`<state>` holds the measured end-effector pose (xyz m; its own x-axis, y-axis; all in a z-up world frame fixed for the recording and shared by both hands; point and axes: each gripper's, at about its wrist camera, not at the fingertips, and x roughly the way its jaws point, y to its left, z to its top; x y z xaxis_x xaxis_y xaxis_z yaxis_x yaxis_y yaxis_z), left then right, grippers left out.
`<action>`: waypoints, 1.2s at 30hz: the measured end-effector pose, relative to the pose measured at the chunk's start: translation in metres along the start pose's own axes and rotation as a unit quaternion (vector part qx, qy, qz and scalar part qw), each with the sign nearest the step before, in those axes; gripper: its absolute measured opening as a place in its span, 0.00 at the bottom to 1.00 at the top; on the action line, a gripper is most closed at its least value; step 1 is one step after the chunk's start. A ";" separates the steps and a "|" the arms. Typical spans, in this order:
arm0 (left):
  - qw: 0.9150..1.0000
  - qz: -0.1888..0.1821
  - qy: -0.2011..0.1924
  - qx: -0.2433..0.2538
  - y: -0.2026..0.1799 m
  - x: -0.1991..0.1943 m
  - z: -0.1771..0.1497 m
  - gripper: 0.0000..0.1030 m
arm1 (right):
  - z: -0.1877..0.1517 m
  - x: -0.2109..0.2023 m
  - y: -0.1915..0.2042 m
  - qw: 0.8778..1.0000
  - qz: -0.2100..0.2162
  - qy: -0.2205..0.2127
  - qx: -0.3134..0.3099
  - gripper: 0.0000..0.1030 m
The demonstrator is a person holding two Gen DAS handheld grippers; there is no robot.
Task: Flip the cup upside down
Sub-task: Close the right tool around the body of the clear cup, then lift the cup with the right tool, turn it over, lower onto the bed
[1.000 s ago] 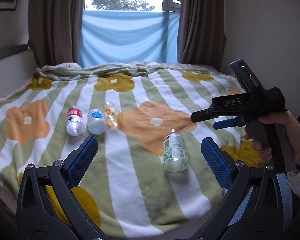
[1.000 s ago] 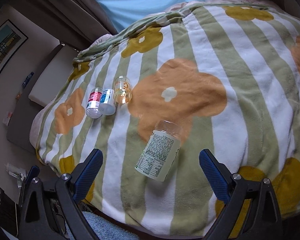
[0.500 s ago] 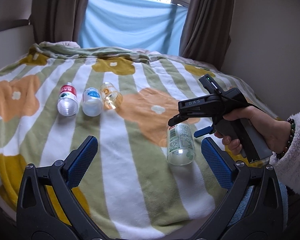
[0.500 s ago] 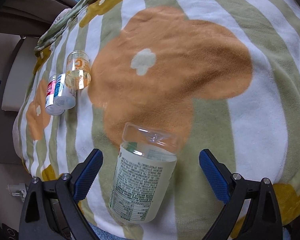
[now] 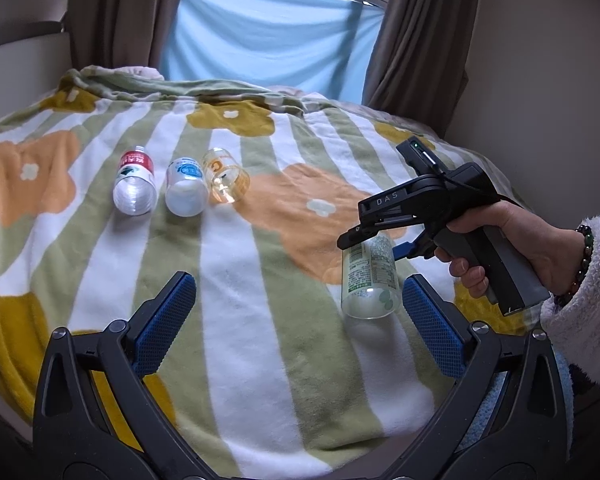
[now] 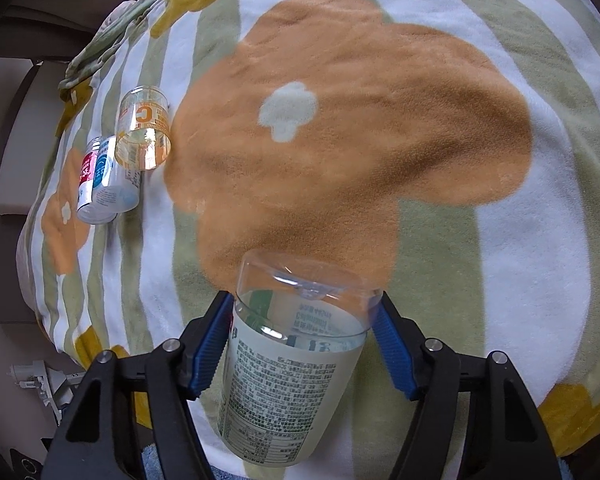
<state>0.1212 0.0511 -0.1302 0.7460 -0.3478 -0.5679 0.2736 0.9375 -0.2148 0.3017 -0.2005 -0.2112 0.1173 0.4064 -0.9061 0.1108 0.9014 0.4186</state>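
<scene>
A clear plastic cup with a white-and-green printed label point(image 6: 288, 376) lies on its side on the flowered blanket point(image 6: 380, 140); it also shows in the left wrist view point(image 5: 370, 276). My right gripper point(image 6: 304, 344) has closed in around its upper body, blue pads at both sides, touching or nearly so. In the left wrist view the right gripper point(image 5: 374, 240) reaches down over the cup. My left gripper point(image 5: 300, 312) is open and empty, held above the blanket's near edge, left of the cup.
Three other cups lie on their sides in a row at the far left: red-labelled point(image 5: 134, 188), blue-labelled point(image 5: 186, 192) and orange-labelled point(image 5: 224, 180). The bed's near edge runs below the left gripper. Curtains and a wall stand behind.
My right gripper has moved down and forward onto the green-labelled cup, and its jaws have narrowed from wide open to either side of it. The left gripper has shifted slightly.
</scene>
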 end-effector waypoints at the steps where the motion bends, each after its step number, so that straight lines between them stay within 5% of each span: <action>1: 1.000 0.000 0.001 0.000 0.001 0.000 -0.001 1.00 | 0.000 -0.003 0.003 1.000 0.001 -0.010 -0.005 0.63; 9: 1.000 0.006 0.010 0.006 -0.001 0.007 -0.008 1.00 | -0.014 -0.035 0.032 0.980 -0.023 -0.166 -0.109 0.62; 19: 1.000 0.008 0.022 0.004 0.002 0.017 -0.009 1.00 | -0.060 -0.028 0.065 0.908 -0.099 -0.323 -0.248 0.62; 27: 1.000 -0.002 0.030 0.005 0.000 0.019 -0.011 1.00 | -0.083 -0.018 0.066 0.886 -0.124 -0.342 -0.287 0.62; 36: 0.999 -0.005 0.033 0.006 -0.002 0.021 -0.012 1.00 | -0.102 -0.029 0.059 0.893 -0.092 -0.334 -0.286 0.60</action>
<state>0.1292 0.0417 -0.1514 0.7011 -0.3561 -0.6178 0.2884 0.9340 -0.2111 0.2037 -0.1437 -0.1663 0.7331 0.2358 -0.6379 -0.3113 0.9503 -0.0066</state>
